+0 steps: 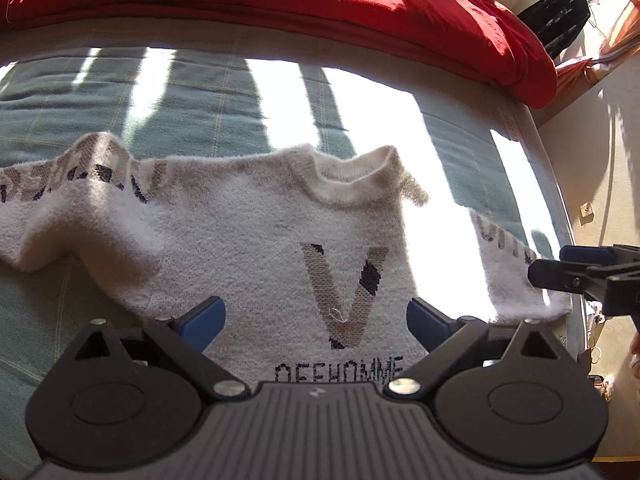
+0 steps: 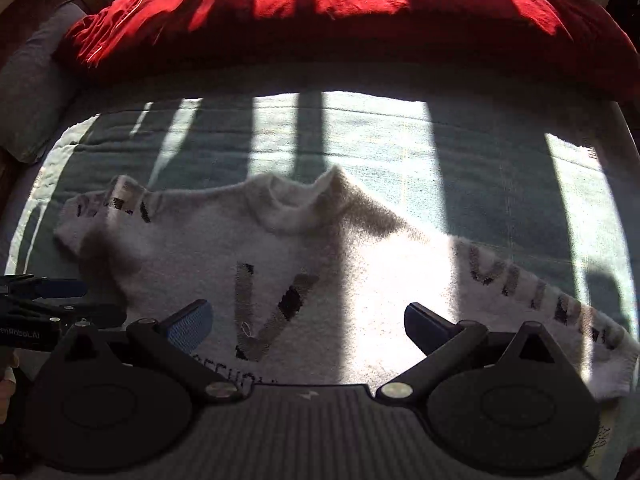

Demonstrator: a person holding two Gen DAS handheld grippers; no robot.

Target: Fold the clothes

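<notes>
A white fuzzy sweater (image 1: 248, 232) lies face up on a bed (image 1: 192, 96) with a pale green cover, its collar (image 1: 344, 176) pointing away from both cameras and its hem toward them. A large tan letter V (image 1: 344, 292) and a line of dark lettering sit on the chest. Its long axis, sleeve tip to sleeve tip, runs left to right across both views. The left sleeve (image 1: 44, 216) stretches out to the left with a hump in it; the right sleeve (image 2: 560, 304) angles out to the right and toward the camera, ending near the bed's edge. The sweater is spread out and no fold shows yet. The left tongs (image 1: 316, 320) sit over the chest just in front of the V, blue pads spread wide, holding nothing (whether they touch the knit cannot be told). The right tongs (image 2: 308, 328) sit over the chest a little to the right of the V, also spread wide and empty; in the left view their tips show beside the right sleeve's cuff. Judging from this, the right tongs are nearer the right sleeve and the left tongs nearer the left sleeve, so each sleeve falls to its own side. Behind the sweater a red duvet (image 2: 340, 12) is heaped across the far end of the bed, well apart from it. Strong bars of sunlight cross the cover.
</notes>
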